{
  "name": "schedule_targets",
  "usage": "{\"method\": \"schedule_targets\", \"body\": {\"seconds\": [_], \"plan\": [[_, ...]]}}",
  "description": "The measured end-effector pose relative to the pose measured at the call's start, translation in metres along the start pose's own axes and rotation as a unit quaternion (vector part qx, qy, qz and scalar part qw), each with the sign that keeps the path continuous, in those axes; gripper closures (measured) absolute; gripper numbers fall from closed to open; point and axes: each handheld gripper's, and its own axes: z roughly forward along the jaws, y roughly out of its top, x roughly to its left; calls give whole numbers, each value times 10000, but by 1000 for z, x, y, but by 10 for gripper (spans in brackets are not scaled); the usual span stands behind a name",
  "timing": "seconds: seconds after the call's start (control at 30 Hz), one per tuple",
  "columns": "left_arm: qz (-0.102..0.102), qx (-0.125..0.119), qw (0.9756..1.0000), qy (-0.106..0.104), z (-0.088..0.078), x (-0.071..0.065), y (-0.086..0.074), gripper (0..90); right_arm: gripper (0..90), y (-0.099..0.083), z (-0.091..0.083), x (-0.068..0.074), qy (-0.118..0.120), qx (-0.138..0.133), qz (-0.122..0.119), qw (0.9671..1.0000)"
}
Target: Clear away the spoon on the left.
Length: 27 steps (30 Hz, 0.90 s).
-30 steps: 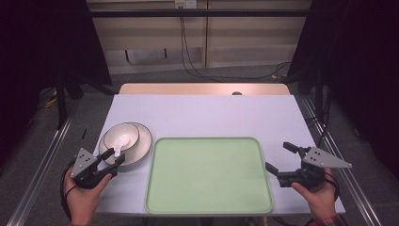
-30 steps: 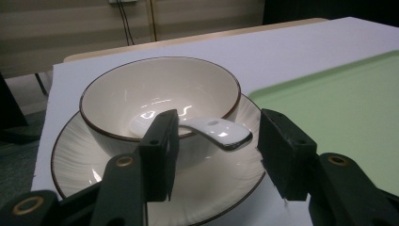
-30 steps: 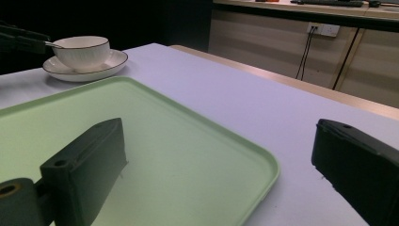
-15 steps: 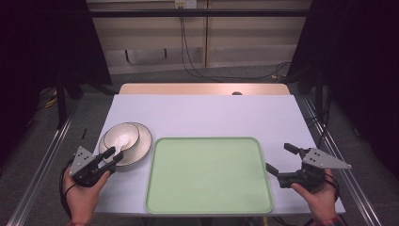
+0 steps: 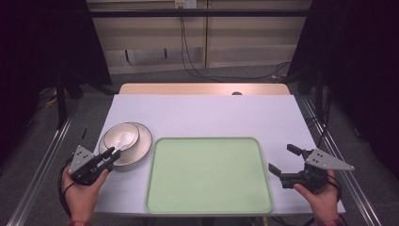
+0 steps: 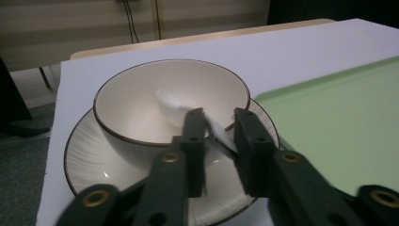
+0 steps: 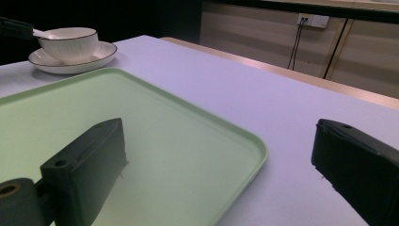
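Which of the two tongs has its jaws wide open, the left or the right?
The right tongs, beside the green tray: nothing between their jaws. The left tongs have just been closing around the white spoon handle in the bowl.

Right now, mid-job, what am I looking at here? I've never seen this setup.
A person holds a hand-held gripper in each hand. One picture looks down from above; the other two come from cameras riding on each gripper. On the table lie a green tray and a bowl standing on a plate, with a white spoon in the bowl. The left hand-held gripper has just been closing around the spoon's handle; whether it presses yet is unclear. The right hand-held gripper is open, holding nothing.
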Motion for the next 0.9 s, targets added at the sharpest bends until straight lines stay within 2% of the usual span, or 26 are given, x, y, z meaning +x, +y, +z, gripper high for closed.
{"method": "schedule_targets", "body": {"seconds": [0.03,0.33,0.73,0.77,0.8,0.9], "plan": [[-85,1,9999,-71,-1,0,-1,786,33,0,0,0,6,21,-24,10000],[-127,32,9999,-62,-1,1,0,795,33,0,2,2,61,44,-55,10000],[-41,63,10000,-37,1,1,2,842,33,0,2,3,77,44,-48,9999],[-106,34,9999,-41,1,1,2,843,33,0,2,3,67,43,-44,10000],[-77,77,9999,-11,1,2,3,845,33,0,2,3,77,41,-47,10000],[-124,6,9999,7,0,3,5,850,33,0,2,3,115,56,-24,9999]]}}
